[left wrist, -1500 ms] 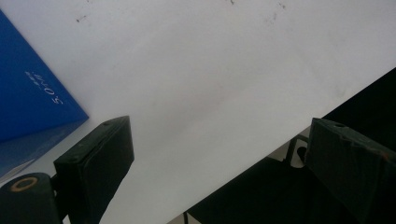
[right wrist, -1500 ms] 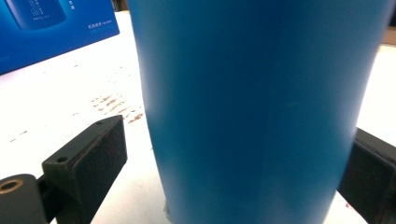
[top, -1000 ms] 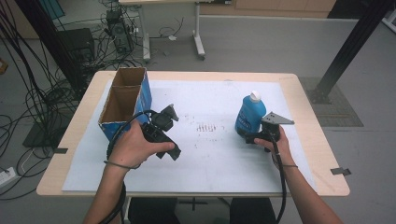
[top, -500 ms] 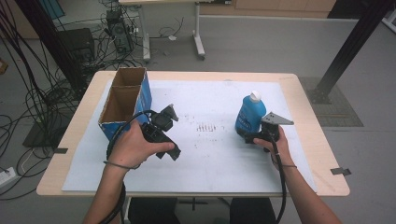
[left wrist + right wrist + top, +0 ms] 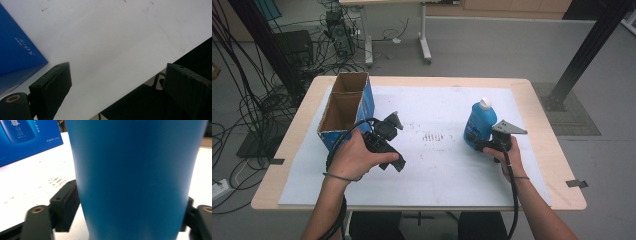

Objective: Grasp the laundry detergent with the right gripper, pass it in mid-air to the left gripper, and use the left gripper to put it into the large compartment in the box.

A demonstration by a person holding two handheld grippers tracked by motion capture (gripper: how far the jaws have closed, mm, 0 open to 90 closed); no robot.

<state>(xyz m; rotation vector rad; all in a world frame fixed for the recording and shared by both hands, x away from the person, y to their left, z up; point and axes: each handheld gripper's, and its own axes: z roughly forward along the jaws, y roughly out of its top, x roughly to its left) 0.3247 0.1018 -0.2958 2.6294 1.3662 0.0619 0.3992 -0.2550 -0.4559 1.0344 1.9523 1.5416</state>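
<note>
A blue bottle (image 5: 479,125) with a white cap stands upright on the right half of the white sheet. My right gripper (image 5: 484,145) is shut on its lower body from the near side. In the right gripper view the bottle (image 5: 135,170) sits between both jaws, whose pads (image 5: 65,203) press its sides. A hand holds my left gripper (image 5: 398,161) low over the sheet, left of centre and beside the box. In the left gripper view its jaws stand wide apart, and the left gripper (image 5: 117,75) holds nothing over bare white paper.
An open-topped cardboard box (image 5: 346,107) with blue sides stands at the table's left; its blue wall (image 5: 17,47) shows close to the left gripper. A white sheet (image 5: 442,165) covers the table, with small reddish marks (image 5: 432,136) at its centre. Cables lie on the floor at left.
</note>
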